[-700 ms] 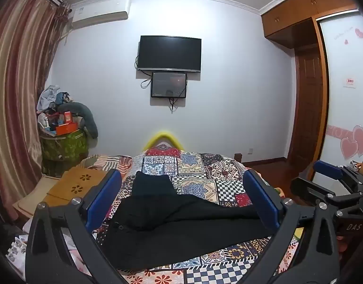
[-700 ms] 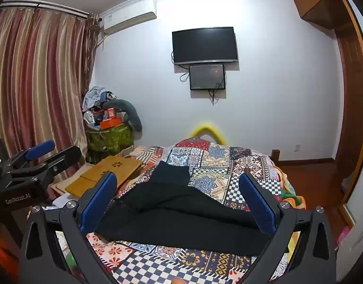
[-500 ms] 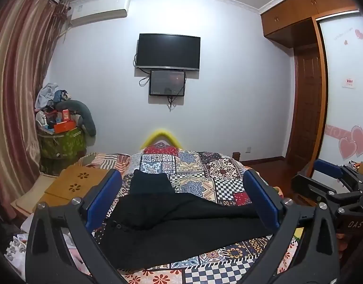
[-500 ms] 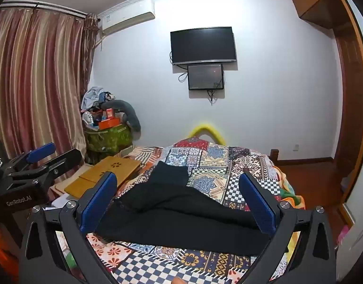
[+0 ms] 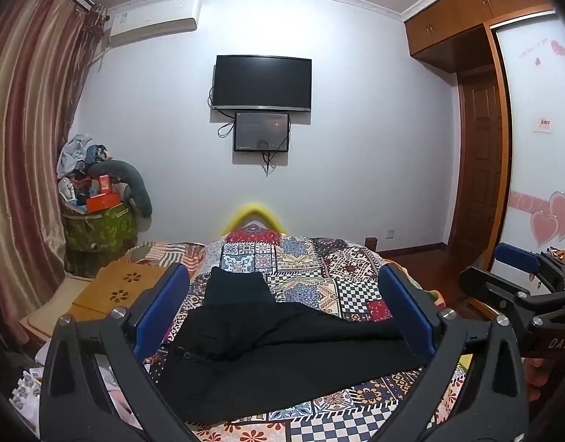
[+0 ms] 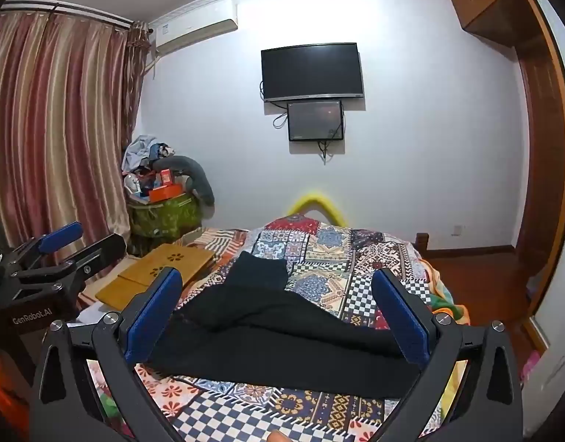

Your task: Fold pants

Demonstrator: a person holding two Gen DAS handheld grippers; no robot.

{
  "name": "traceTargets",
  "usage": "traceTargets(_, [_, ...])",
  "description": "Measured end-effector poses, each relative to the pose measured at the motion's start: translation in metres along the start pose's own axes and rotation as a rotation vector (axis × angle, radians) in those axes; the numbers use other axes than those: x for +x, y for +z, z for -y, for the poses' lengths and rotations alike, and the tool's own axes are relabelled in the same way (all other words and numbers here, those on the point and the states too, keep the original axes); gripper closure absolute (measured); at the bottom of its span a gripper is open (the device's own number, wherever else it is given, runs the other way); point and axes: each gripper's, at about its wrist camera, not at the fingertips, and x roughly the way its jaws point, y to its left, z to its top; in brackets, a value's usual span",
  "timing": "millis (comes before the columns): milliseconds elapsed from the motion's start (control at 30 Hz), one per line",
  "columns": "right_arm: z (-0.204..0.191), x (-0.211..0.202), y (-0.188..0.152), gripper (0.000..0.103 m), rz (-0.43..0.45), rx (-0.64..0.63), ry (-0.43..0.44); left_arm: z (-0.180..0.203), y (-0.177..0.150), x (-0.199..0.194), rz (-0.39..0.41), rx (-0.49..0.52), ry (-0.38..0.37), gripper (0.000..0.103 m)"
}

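Observation:
Black pants (image 5: 282, 353) lie spread across a patchwork bedspread (image 5: 319, 269), waist to the left and one leg end turned up toward the far side. They also show in the right wrist view (image 6: 282, 339). My left gripper (image 5: 282, 313) is open and empty, held above the near side of the pants. My right gripper (image 6: 275, 313) is open and empty, also above the near side. Each gripper shows at the edge of the other's view: the right one (image 5: 518, 287) and the left one (image 6: 61, 254).
A wooden lap desk (image 5: 116, 291) lies at the bed's left. A green hamper (image 5: 98, 228) piled with clutter stands by the curtain (image 5: 24, 147). A TV (image 5: 262, 83) hangs on the far wall. A wardrobe and door (image 5: 477, 169) stand at the right.
Both views have shifted slightly, as both grippers drifted a little. The pants have not moved and both grippers stay open.

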Motion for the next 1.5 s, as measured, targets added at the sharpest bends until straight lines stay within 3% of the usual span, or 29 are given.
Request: traceTargets(1500, [0.0037,-0.0051,0.0065,0.001,0.003,0.007,-0.005,0.0011,0.0002,0.0047,0.000,-0.003,-0.004,0.000])
